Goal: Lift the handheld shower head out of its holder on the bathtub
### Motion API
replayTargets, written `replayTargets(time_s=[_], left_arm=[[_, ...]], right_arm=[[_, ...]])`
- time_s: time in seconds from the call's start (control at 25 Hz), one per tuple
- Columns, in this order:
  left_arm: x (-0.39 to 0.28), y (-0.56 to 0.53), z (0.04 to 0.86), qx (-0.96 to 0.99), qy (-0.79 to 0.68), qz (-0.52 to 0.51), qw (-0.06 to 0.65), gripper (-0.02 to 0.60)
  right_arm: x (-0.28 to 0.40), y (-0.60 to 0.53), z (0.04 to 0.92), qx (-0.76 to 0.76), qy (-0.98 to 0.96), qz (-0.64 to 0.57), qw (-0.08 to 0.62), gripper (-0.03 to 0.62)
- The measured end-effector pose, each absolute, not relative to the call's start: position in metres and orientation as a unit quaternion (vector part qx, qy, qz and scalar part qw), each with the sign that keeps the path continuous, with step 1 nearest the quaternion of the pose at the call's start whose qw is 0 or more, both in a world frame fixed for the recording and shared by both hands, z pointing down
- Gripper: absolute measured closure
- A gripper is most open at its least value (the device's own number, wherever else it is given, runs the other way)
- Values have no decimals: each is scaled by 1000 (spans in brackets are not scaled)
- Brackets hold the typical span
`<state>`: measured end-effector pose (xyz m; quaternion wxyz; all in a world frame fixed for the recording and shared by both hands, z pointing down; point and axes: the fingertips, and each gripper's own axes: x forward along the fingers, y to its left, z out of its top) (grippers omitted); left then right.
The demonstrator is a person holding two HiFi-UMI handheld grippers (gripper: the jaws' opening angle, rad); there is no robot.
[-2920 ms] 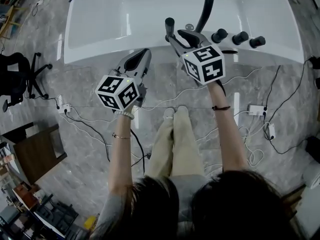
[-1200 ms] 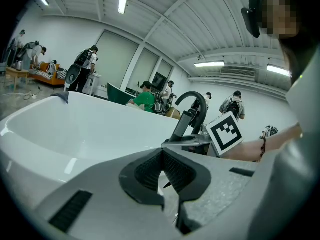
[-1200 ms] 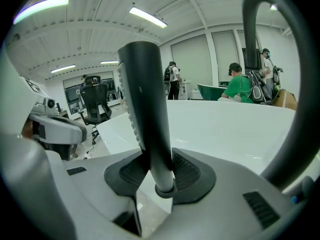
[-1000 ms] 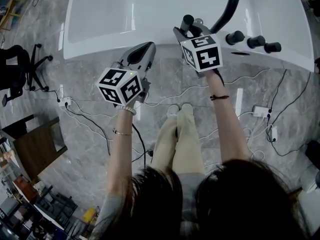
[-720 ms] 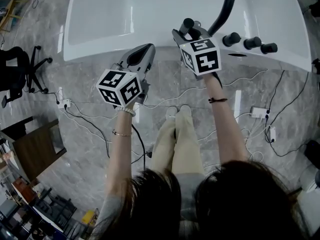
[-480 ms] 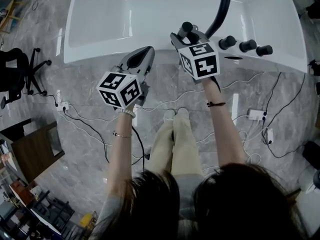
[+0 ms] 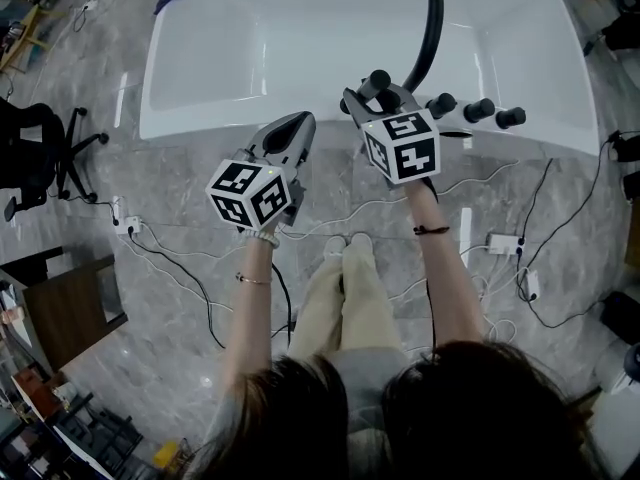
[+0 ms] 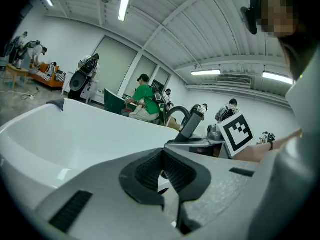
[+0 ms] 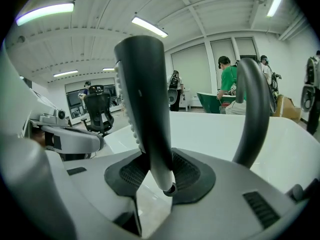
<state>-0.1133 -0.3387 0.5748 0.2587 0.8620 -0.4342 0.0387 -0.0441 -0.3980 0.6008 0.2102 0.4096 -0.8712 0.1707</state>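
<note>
The black stick-shaped shower head point(image 9: 142, 99) stands upright between the jaws of my right gripper point(image 9: 160, 166), which is shut on its handle. Its lower end hangs free above the pads. In the head view the shower head point(image 7: 378, 80) pokes up past my right gripper point(image 7: 374, 94), over the near rim of the white bathtub point(image 7: 250, 48). My left gripper point(image 7: 288, 131) hovers to the left at the same rim. It is shut, and its pads point(image 8: 150, 174) hold nothing. The left gripper view shows the shower head point(image 8: 192, 125) off to the right.
A black arched spout point(image 7: 430, 26) rises behind the right gripper, with three black knobs point(image 7: 477, 109) on the rim to its right. Cables and power strips point(image 7: 500, 243) lie on the marble floor. An office chair point(image 7: 30, 153) stands at far left. People work in the background.
My right gripper has risen with the shower head in it, away from the tub rim. The left gripper has risen too, staying shut and holding nothing.
</note>
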Motion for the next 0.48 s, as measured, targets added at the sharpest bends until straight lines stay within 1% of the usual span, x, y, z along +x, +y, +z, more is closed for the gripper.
replayTargets(time_s=[0.48], left_arm=[[-92, -340, 522, 878, -418, 33, 228, 575]], right_arm=[[-31, -384, 539, 411, -879, 165, 178, 462]])
